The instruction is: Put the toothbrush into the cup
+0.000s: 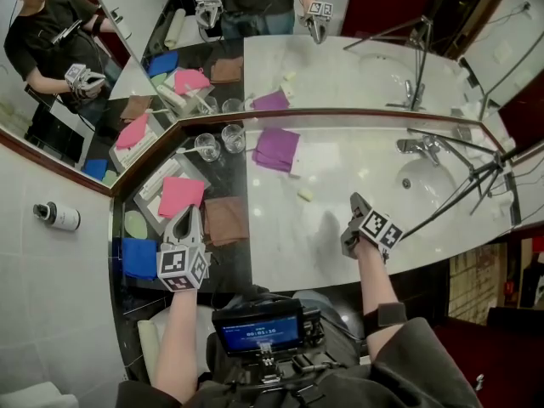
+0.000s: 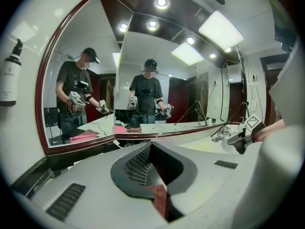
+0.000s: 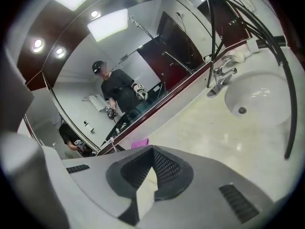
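Two clear glass cups stand at the back of the counter by the mirror corner. A thin white handle, seemingly a toothbrush, sticks out of the left cup, and another out of the right one. My left gripper hovers over the dark tray area, shut with nothing in it. Over the pale counter, well short of the cups, my right gripper is shut and empty too.
A purple cloth lies right of the cups. Pink, brown and blue cloths lie near my left gripper. A small pale soap piece sits mid-counter. Faucet, sink and tripod legs fill the right.
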A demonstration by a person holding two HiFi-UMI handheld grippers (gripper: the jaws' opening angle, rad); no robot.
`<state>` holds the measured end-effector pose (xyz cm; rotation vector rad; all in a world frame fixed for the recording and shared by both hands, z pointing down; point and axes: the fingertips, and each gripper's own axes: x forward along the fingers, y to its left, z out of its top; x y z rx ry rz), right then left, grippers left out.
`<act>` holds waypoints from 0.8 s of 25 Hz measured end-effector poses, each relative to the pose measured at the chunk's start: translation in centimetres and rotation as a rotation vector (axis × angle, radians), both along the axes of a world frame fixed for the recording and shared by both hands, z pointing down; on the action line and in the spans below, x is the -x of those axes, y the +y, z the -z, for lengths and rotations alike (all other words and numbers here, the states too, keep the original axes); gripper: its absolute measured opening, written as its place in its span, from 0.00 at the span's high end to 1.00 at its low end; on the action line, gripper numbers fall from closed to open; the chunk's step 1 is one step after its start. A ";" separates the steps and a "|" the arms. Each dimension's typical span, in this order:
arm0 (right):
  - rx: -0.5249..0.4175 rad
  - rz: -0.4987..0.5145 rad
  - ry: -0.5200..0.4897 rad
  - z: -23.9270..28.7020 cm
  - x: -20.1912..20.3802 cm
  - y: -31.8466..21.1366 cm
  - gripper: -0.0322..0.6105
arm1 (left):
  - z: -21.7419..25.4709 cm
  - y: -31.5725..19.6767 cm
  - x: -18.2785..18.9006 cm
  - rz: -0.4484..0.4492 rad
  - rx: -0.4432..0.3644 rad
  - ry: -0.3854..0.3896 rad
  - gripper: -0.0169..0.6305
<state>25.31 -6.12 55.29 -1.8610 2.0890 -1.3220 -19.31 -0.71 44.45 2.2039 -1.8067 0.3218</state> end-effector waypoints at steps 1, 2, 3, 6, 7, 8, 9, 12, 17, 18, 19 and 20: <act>-0.001 -0.003 -0.010 -0.1 0.0 0.1 0.93 | 0.0 0.0 0.0 0.001 0.000 0.000 0.97; -0.002 -0.005 -0.019 -0.1 0.0 0.2 0.93 | 0.0 0.0 0.1 0.003 0.000 0.000 0.97; -0.003 -0.008 -0.028 -0.1 0.0 0.2 0.93 | 0.0 0.1 0.1 0.006 -0.001 0.000 0.97; -0.004 -0.030 -0.065 -0.1 -0.4 0.2 0.93 | 0.0 0.1 0.3 0.015 -0.003 0.003 0.97; -0.002 -0.035 -0.069 -0.2 -0.6 0.2 0.93 | 0.0 0.1 0.4 0.019 -0.002 0.004 0.97; 0.001 -0.036 -0.064 -0.3 -0.7 0.3 0.93 | 0.0 0.1 0.4 0.021 -0.001 0.005 0.97; 0.004 -0.033 -0.054 -0.4 -0.8 0.4 0.93 | 0.0 0.2 0.4 0.022 0.000 0.006 0.97; 0.012 -0.024 -0.038 -0.7 -0.9 0.6 0.93 | 0.0 0.3 0.5 0.023 0.002 0.005 0.97; 0.015 -0.019 -0.037 -1.0 -0.9 0.8 0.93 | -0.4 0.5 0.4 0.019 0.010 0.001 0.97; 0.014 -0.018 -0.037 -0.9 -1.0 0.8 0.93 | -0.4 0.5 0.4 0.017 0.010 0.000 0.97; 0.012 -0.019 -0.037 -0.9 -1.1 0.8 0.93 | -0.3 0.6 0.3 0.016 0.011 0.000 0.97; 0.010 -0.019 -0.037 -0.9 -1.3 0.8 0.93 | -0.3 0.6 0.3 0.015 0.011 -0.001 0.97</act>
